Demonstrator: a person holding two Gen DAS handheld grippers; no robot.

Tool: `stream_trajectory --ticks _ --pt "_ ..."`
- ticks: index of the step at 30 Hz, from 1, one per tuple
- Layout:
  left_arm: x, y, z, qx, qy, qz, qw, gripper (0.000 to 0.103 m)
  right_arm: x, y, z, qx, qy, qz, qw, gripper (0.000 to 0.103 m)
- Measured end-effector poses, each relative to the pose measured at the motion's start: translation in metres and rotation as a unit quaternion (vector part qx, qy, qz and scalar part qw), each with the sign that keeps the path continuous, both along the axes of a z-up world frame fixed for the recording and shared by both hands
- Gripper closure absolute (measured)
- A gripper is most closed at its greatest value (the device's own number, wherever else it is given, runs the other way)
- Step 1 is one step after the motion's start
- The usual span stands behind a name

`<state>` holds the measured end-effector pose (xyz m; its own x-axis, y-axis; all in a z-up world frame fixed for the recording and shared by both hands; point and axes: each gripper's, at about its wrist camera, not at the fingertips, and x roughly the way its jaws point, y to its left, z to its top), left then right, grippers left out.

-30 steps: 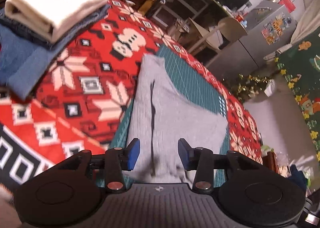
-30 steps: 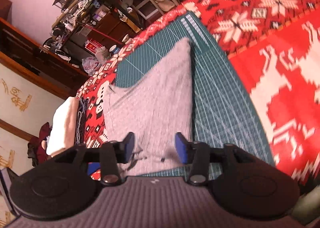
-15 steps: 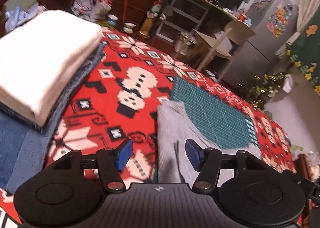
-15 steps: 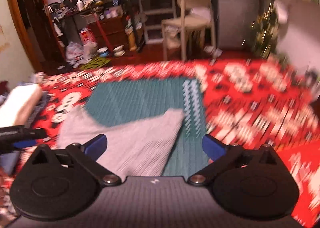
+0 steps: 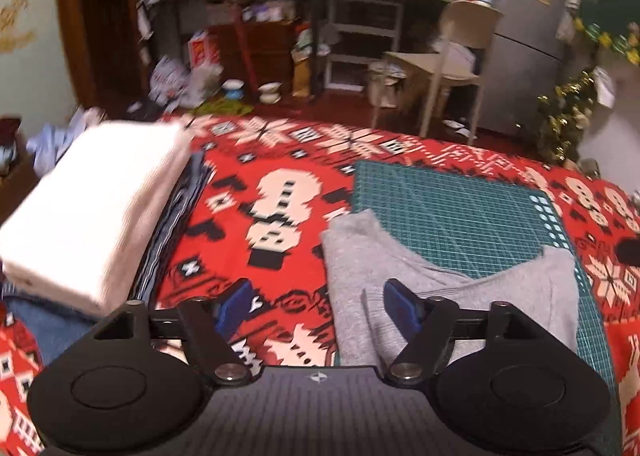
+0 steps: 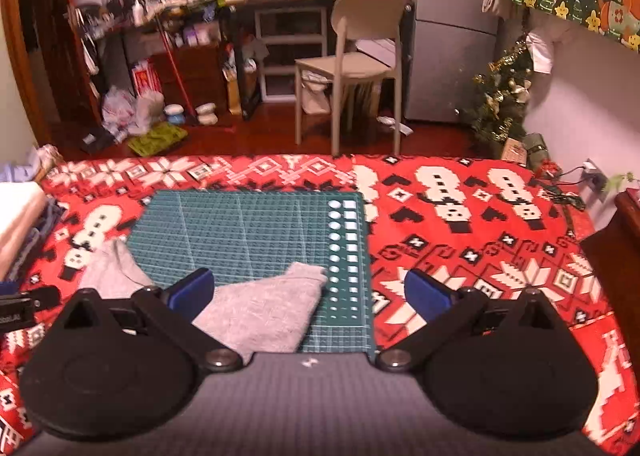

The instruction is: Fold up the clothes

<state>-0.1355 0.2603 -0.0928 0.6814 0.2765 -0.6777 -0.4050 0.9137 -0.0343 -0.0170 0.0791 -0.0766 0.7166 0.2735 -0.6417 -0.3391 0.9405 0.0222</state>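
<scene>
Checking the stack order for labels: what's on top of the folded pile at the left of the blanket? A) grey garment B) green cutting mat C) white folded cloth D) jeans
C: the white folded cloth lies on top of the darker blue clothes, while the grey garment lies apart, partly on the green mat.

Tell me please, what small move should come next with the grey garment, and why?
Probably lower both grippers to the grey garment again and take its near edge for another fold. The left gripper and right gripper are both open and hold nothing; the left's jaws have just been opening. The garment lies loose on the green mat, less compact than the folded pile.
</scene>
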Motion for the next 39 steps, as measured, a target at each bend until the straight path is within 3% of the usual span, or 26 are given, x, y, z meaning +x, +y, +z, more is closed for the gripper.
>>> stream_trajectory --ticks 5,7,13,15,17,18,21,24,29,34,39 --pt "-0.01 -0.004 0.009 0.015 -0.038 0.042 0.9983 0.026 0.006 -0.002 -0.004 -0.008 0.011 -0.014 1.0 0.001" --pt "-0.011 0.0 0.012 0.013 -0.032 0.048 0.9982 0.026 0.009 -0.003 -0.007 -0.004 0.027 -0.024 0.999 0.001" --pt "-0.004 0.027 0.0 -0.093 0.008 0.044 0.9947 0.025 0.023 -0.012 -0.015 0.034 0.087 -0.033 0.995 0.001" --pt "-0.002 0.038 -0.006 -0.146 0.015 0.045 0.9882 0.035 0.025 -0.016 -0.017 0.053 0.1 -0.039 0.993 0.003" --pt "-0.001 0.05 -0.014 -0.207 0.025 0.049 0.9767 0.046 0.028 -0.021 -0.019 0.072 0.113 -0.044 0.99 0.009" --pt "-0.001 0.054 -0.018 -0.234 0.031 0.053 0.9704 0.052 0.029 -0.023 -0.02 0.081 0.119 -0.047 0.988 0.018" --pt "0.001 0.061 -0.032 -0.277 0.056 0.07 0.9567 0.073 0.032 -0.022 -0.025 0.08 0.133 -0.055 0.986 0.032" --pt "0.003 0.064 -0.041 -0.305 0.065 0.07 0.9476 0.078 0.032 -0.018 -0.027 0.071 0.135 -0.052 0.987 0.039" --pt "0.008 0.063 -0.042 -0.319 0.048 0.058 0.9448 0.078 0.03 -0.016 -0.026 0.07 0.136 -0.049 0.987 0.039" --pt "0.02 0.061 -0.049 -0.304 0.071 0.063 0.9479 0.08 0.033 -0.019 -0.027 0.084 0.151 -0.053 0.984 0.036" --pt "0.021 0.061 -0.049 -0.306 0.069 0.065 0.9473 0.097 0.036 -0.021 -0.031 0.09 0.159 -0.066 0.981 0.035"
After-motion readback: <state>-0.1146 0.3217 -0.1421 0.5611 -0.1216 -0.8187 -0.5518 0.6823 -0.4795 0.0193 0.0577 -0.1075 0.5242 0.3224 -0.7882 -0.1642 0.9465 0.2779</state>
